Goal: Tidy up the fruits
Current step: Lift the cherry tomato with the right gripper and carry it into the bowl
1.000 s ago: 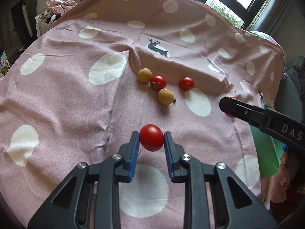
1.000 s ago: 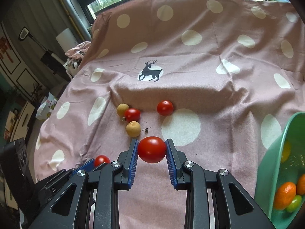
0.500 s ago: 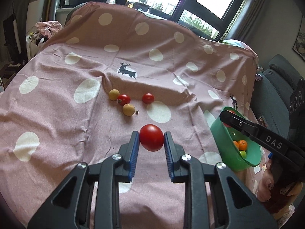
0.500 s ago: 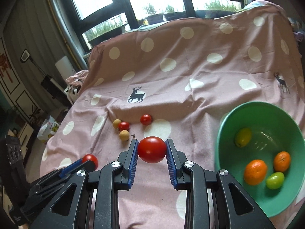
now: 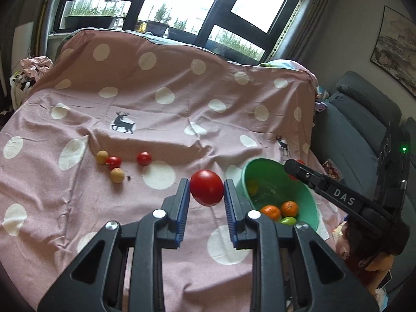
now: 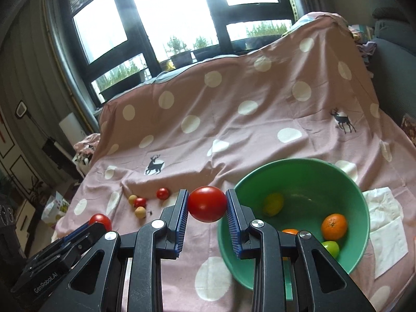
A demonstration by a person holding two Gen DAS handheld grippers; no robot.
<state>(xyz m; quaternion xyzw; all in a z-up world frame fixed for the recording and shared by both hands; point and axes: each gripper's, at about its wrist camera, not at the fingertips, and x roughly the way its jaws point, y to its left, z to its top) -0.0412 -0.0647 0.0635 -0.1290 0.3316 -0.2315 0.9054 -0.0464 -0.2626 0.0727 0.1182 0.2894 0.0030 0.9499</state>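
My left gripper (image 5: 206, 191) is shut on a red tomato (image 5: 207, 187) and holds it above the pink dotted cloth, left of the green bowl (image 5: 309, 195). My right gripper (image 6: 207, 204) is shut on another red tomato (image 6: 207, 203), held beside the left rim of the green bowl (image 6: 361, 202). The bowl holds a yellow fruit (image 6: 273, 204), two oranges and a green fruit. Two small tomatoes (image 5: 144, 158) and two tan round fruits (image 5: 117, 175) lie on the cloth at the left. The left gripper with its tomato also shows in the right wrist view (image 6: 100, 221).
The pink cloth (image 5: 156, 104) covers the whole surface and rises at the back. White paper napkins (image 6: 387, 223) lie right of the bowl. A grey sofa (image 5: 364, 119) stands at the right. Windows are behind.
Both grippers have risen and pulled back with their tomatoes. The right gripper has swung right, so the green bowl now sits just beside it. The loose fruits look farther away.
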